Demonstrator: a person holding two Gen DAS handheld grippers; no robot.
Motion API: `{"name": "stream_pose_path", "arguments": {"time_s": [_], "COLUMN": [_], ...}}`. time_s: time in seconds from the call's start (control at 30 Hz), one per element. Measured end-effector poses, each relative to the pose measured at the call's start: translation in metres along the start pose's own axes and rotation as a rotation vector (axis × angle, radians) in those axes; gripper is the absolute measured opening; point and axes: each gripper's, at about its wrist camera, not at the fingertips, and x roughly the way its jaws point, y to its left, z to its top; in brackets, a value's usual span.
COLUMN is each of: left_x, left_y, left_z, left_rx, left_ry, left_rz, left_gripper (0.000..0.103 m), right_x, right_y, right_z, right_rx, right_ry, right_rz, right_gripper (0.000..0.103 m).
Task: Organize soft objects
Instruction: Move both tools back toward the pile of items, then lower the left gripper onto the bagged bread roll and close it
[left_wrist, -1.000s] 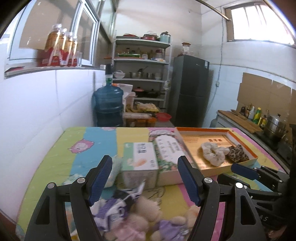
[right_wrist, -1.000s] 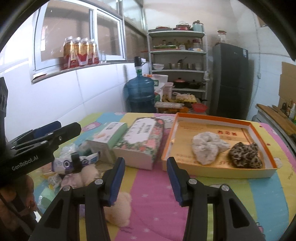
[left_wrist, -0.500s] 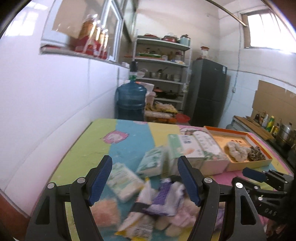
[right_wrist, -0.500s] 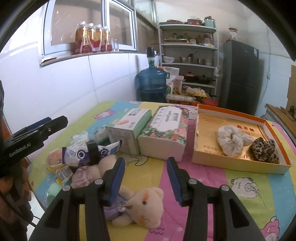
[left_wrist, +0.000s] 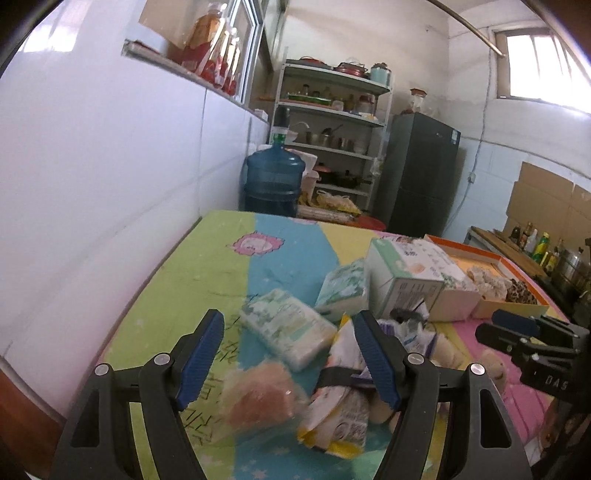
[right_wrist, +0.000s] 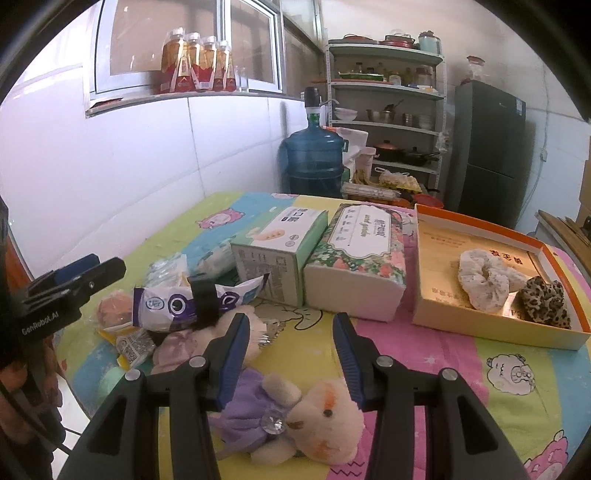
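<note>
My left gripper (left_wrist: 290, 328) hangs open over a pile of soft packs: a pink wrapped bun (left_wrist: 260, 397), a white-green tissue pack (left_wrist: 290, 330) and a yellow-edged snack bag (left_wrist: 341, 398). Nothing sits between its blue pads. In the right wrist view my right gripper (right_wrist: 291, 332) is open just above a plush bear in a purple dress (right_wrist: 291, 417); a second plush in pink (right_wrist: 207, 338) lies under its left finger. A purple-white pouch (right_wrist: 192, 302) rests behind them. The orange tray (right_wrist: 436, 280) holds a white scrunchie (right_wrist: 485, 280) and a leopard scrunchie (right_wrist: 545, 301).
Two tissue boxes, a green one (right_wrist: 280, 251) and a floral one (right_wrist: 362, 262), stand mid-table on the striped cartoon cloth (right_wrist: 461, 369). A blue water jug (right_wrist: 314, 157), a shelf rack (right_wrist: 388, 110) and a dark fridge (right_wrist: 489, 151) are behind. A white tiled wall (left_wrist: 110, 184) bounds the left.
My left gripper has swung left and sunk, from facing the boxes and tray to hovering over the packs at the table's left end. My right gripper has drifted closer over the purple-dressed bear.
</note>
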Motion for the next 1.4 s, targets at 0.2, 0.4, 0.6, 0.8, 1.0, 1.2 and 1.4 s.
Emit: {"name": "stream_pose_path", "arguments": {"time_s": [0.2, 0.4, 0.6, 0.8, 1.0, 1.2, 1.4], "left_x": [0.004, 0.012, 0.017, 0.019, 0.02, 0.02, 0.018], "left_y": [0.013, 0.021, 0.024, 0.027, 0.022, 0.024, 0.029], "left_z": [-0.011, -0.019, -0.025, -0.031, -0.034, -0.037, -0.038], "left_rx": [-0.025, -0.054, -0.061, -0.071, -0.044, -0.045, -0.073], "left_ry": [0.024, 0.062, 0.081, 0.085, 0.082, 0.069, 0.055], "left_rz": [0.002, -0.007, -0.02, -0.037, -0.064, -0.086, -0.102], "left_gripper": [0.075, 0.075, 0.075, 0.07, 0.058, 0.056, 0.05], "right_x": [0.005, 0.009, 0.011, 0.014, 0.016, 0.016, 0.015], "right_y": [0.004, 0.008, 0.011, 0.013, 0.017, 0.021, 0.027], "right_z": [0.0, -0.001, 0.0, -0.001, -0.002, -0.003, -0.003], "right_rx": [-0.004, -0.011, -0.01, -0.011, -0.018, -0.018, -0.029], "right_ry": [0.011, 0.021, 0.027, 0.033, 0.041, 0.042, 0.043], "right_rz": [0.002, 0.009, 0.011, 0.014, 0.02, 0.03, 0.059], "right_gripper": [0.047, 0.047, 0.047, 0.047, 0.047, 0.047, 0.047]}}
